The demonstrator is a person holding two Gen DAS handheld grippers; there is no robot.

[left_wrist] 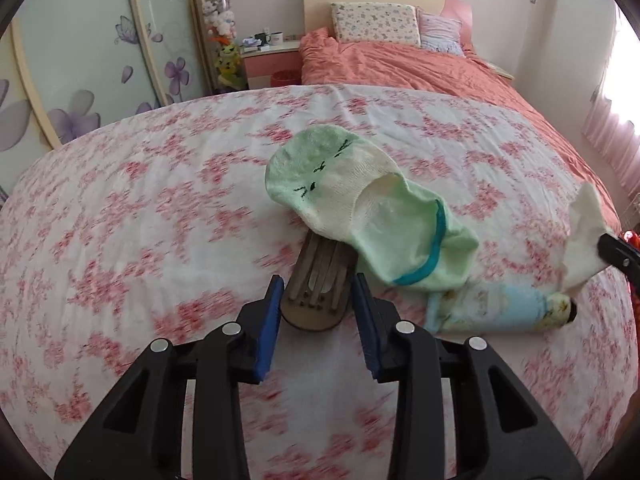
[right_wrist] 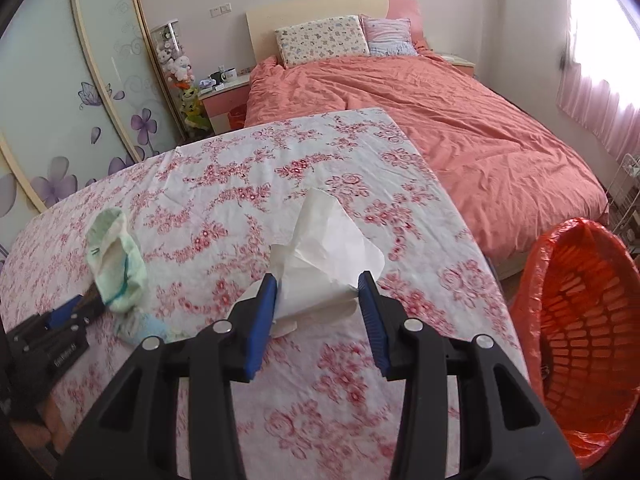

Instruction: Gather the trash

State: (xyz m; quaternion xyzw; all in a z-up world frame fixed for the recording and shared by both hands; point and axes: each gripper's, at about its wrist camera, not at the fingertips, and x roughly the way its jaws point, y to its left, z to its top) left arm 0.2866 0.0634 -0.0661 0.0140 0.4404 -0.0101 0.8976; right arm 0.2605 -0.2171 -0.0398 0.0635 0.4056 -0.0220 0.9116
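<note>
Now the right gripper point(right_wrist: 318, 280) pinches a white tissue point(right_wrist: 324, 248) at frame centre, orange bin point(right_wrist: 576, 320) at lower right; the left gripper point(left_wrist: 318, 284) clamps a brown wooden piece point(left_wrist: 320, 280) under a green sock point(left_wrist: 360, 208)

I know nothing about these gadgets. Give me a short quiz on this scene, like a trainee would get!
1. True or false: the right gripper is holding a white tissue.
2. The green sock lies draped over: A) the wooden piece; B) a pillow; C) a book.
3. Fill in the blank: the bin beside the table is lined with a bag of the colour ___.

Key: 1 true; 2 A; 3 orange.
</note>
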